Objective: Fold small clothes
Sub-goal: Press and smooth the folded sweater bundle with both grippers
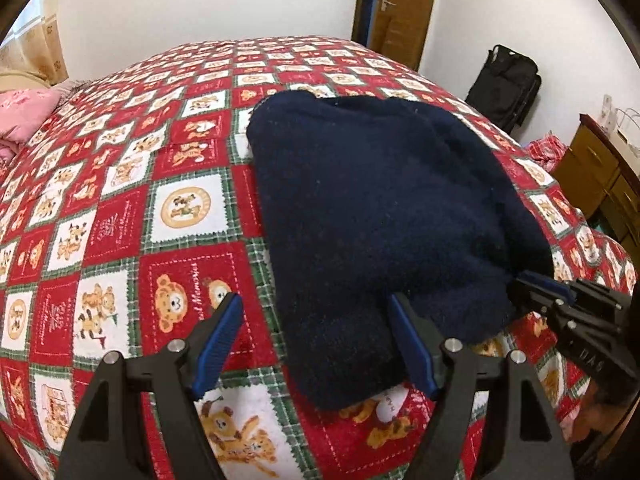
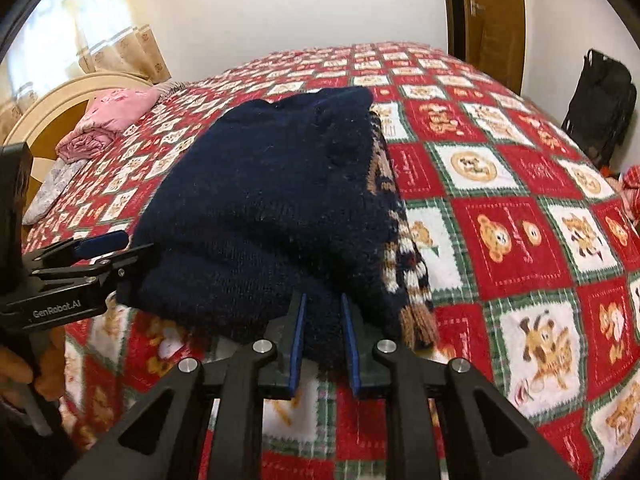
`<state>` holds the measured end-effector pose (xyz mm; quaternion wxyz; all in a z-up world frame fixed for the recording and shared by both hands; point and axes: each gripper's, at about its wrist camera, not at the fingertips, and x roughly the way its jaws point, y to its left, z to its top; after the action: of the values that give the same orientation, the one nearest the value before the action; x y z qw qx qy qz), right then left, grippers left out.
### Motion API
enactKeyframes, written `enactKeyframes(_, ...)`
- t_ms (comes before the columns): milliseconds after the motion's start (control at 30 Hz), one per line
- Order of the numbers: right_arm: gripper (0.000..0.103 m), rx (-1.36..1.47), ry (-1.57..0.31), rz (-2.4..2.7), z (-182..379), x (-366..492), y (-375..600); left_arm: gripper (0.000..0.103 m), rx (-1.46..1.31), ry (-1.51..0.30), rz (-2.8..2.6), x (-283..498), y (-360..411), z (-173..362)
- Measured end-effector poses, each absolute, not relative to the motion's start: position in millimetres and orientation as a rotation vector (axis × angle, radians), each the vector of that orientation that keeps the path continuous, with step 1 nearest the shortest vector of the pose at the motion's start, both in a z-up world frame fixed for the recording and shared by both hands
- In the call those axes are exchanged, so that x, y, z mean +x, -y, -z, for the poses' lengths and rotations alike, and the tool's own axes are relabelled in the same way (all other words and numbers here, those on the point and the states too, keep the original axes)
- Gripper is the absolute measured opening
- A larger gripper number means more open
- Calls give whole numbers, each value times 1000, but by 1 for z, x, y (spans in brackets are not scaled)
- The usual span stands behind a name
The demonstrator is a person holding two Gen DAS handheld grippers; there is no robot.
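Pinching the sweater (image 2: 260,200) hem: right tongs (image 2: 323,344); left tongs (image 1: 316,344) gape wide.

Bear-patterned bed (image 1: 120,208), navy sweater (image 1: 360,208), pink bedding (image 2: 116,114)

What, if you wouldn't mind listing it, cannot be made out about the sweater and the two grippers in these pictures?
- Navy sweater: its patterned side faces down; only a brown-and-white strip shows in the right wrist view.
- Right gripper: whether its pads truly pinch the near hem; the knit fills the gap.
- Left gripper: its handle is cut off by the bottom edge.
- Sleeves: folded inside, hidden in both views.
- Small print on the bear-print blanket: too small to read.
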<state>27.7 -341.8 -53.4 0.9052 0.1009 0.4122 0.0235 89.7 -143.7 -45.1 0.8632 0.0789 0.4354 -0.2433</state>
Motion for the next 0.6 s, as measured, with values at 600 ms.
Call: enactKeyframes(600,19,40,-923,-97,36,214,366,77,154,-878,458,202,164,17)
